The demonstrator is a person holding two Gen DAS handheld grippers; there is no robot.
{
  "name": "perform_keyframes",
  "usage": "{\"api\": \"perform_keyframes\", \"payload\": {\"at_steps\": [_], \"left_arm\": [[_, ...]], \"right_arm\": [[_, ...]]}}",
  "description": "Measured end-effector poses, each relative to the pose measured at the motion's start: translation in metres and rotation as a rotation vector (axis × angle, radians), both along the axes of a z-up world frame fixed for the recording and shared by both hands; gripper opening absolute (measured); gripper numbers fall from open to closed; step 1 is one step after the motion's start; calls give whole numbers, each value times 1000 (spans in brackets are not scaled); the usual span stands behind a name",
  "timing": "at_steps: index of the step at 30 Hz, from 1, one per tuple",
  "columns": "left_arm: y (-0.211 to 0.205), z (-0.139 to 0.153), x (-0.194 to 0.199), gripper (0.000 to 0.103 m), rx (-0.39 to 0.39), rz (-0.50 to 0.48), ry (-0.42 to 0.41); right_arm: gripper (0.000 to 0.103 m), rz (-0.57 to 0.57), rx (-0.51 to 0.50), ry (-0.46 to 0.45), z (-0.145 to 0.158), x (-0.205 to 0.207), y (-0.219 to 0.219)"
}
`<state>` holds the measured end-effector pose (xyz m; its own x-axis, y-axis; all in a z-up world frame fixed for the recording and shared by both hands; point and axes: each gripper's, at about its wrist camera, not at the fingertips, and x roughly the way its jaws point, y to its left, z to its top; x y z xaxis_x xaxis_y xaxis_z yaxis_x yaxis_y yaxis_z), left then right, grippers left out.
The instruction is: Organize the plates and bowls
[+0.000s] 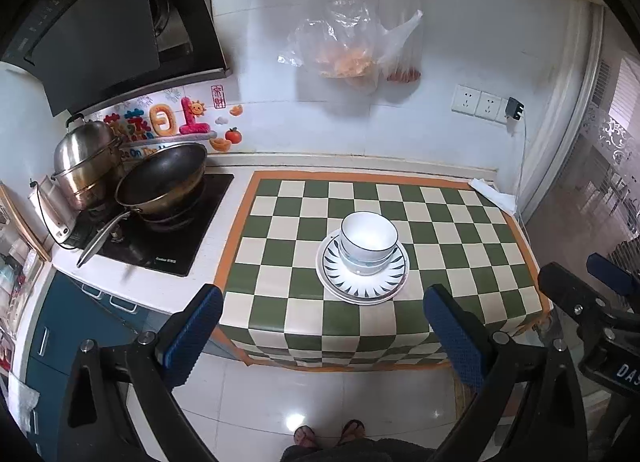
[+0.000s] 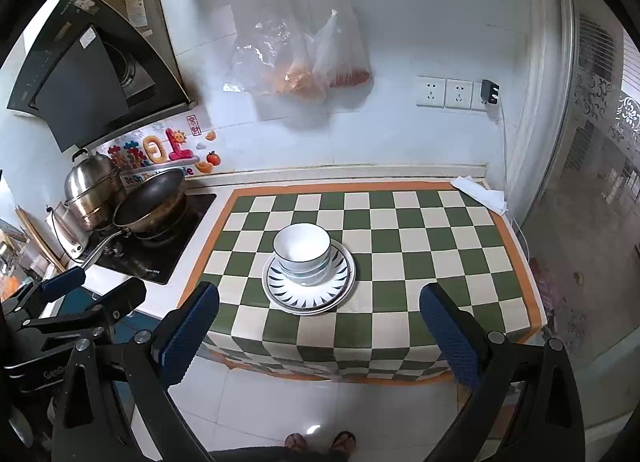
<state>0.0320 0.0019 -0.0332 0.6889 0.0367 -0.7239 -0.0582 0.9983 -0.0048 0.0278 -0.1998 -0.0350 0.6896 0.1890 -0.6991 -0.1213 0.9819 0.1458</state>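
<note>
White bowls with a dark rim (image 1: 369,236) (image 2: 302,246) sit nested in a stack on stacked white plates with a dark leaf pattern (image 1: 362,282) (image 2: 308,290), in the middle of the green-and-white checked cloth (image 1: 460,230) (image 2: 420,246). My left gripper (image 1: 324,336) hangs open in front of the counter's edge, well short of the stack, nothing between its blue pads. My right gripper (image 2: 320,334) is likewise open and empty, held back from the cloth's front edge. Each gripper shows at the side of the other's view.
A wok (image 1: 164,178) (image 2: 150,202) and a steel steamer pot (image 1: 86,158) (image 2: 90,186) stand on the black hob at the left. Plastic bags (image 1: 352,46) (image 2: 300,58) hang on the wall. A folded white cloth (image 1: 492,192) (image 2: 478,190) lies at the back right corner. A person's feet (image 1: 330,432) stand on the tiled floor.
</note>
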Motion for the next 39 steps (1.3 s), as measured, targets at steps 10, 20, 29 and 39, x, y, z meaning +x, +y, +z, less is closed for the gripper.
{"api": "perform_keyframes", "payload": {"at_steps": [10, 20, 29, 39], "left_arm": [[7, -3, -16, 103, 13, 3, 10], [12, -2, -23, 103, 15, 2, 10], [16, 4, -28, 103, 6, 10, -7], [17, 7, -29, 103, 8, 15, -12]], "right_arm": [[102, 13, 4, 13, -3, -10, 12], [102, 14, -7, 17, -5, -17, 18], [102, 4, -16, 11, -3, -22, 15], [103, -3, -20, 8, 0, -24, 12]]}}
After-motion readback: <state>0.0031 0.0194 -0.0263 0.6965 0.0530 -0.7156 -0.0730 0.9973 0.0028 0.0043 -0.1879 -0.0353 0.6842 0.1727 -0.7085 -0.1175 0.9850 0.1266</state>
